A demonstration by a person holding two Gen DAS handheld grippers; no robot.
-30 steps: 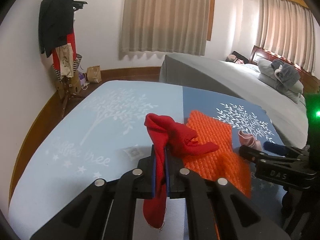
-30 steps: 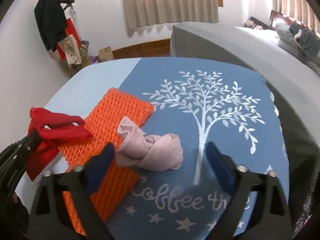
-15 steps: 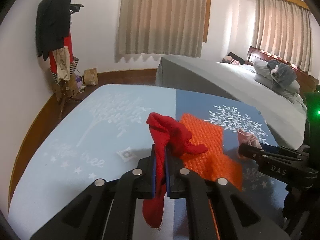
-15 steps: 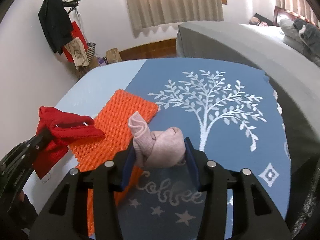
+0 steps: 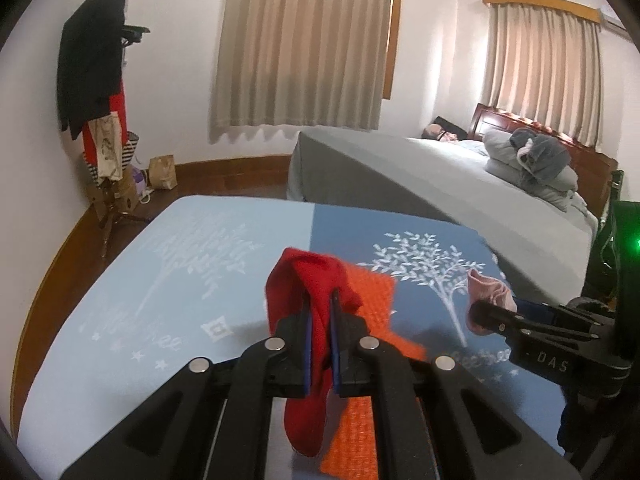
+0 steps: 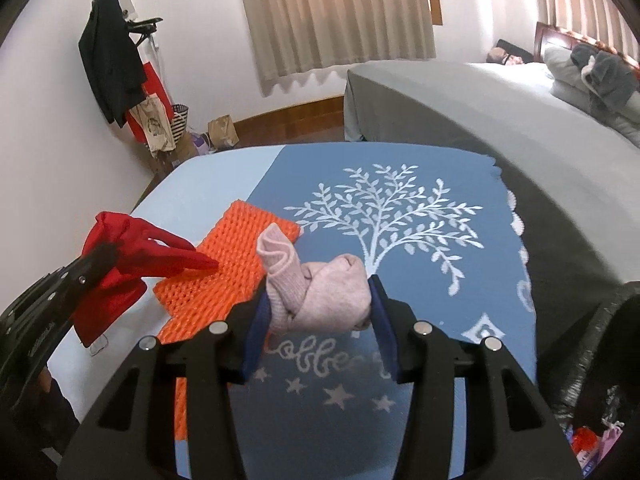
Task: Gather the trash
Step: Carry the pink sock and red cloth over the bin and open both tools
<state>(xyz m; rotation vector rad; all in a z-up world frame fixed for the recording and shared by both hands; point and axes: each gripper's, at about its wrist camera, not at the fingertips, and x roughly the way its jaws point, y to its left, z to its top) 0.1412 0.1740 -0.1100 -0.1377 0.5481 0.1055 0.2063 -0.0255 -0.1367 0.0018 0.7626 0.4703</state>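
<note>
A red cloth hangs from my left gripper, which is shut on it above the table. In the right wrist view the same red cloth shows at the left, pinched by the left gripper. My right gripper is shut on a rolled pink sock, held just off the cloth. From the left wrist view the pink sock sticks out of the right gripper. An orange foam net lies flat on the table beneath both.
The table wears a blue cloth with white tree prints. A black bag with scraps inside stands at the lower right. A grey bed lies behind the table. A coat stand and paper bags are in the far left corner.
The right gripper's jaws closed on the pink sock and lifted it off the table. The left gripper rose a little with the red cloth still in it.
</note>
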